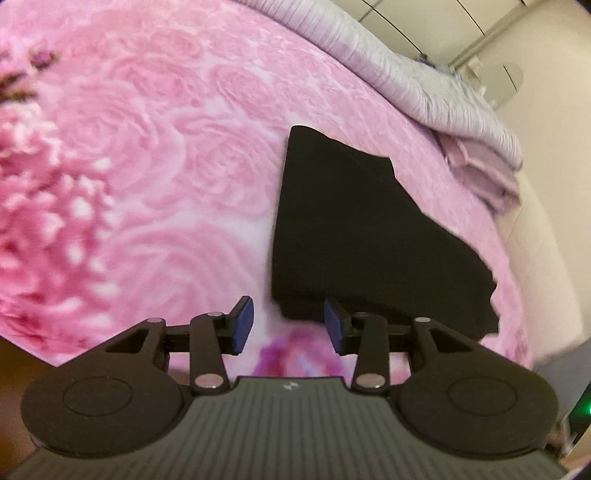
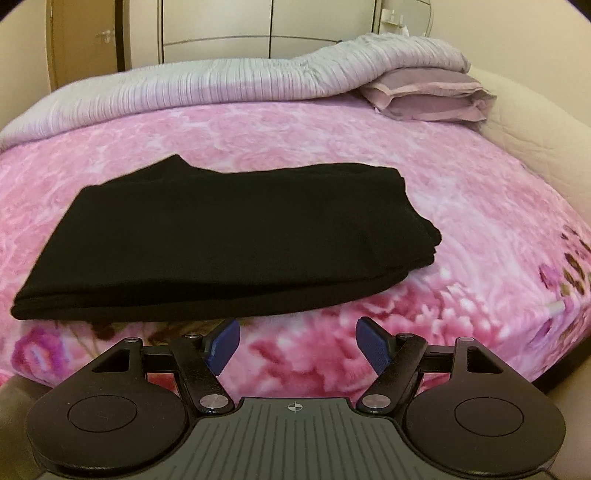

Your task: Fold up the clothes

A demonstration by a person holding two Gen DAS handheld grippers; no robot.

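Note:
A black garment (image 2: pixel 229 236) lies folded in several layers on the pink floral blanket (image 2: pixel 424 177). In the left wrist view the same black garment (image 1: pixel 354 236) sits just ahead and right of centre. My left gripper (image 1: pixel 290 325) is open, its blue pads (image 1: pixel 242 325) standing apart at the garment's near corner with nothing between them. My right gripper (image 2: pixel 297 345) is open too, just short of the garment's near folded edge, and its blue pads (image 2: pixel 375 345) are clear of the cloth.
A pale lilac ribbed cover (image 2: pixel 229 88) is bunched along the far side of the bed, with a mauve pillow (image 2: pixel 432 96) at the far right. Cream wardrobe doors (image 2: pixel 258 26) stand behind. The bed's cream side (image 1: pixel 546 229) drops off at right.

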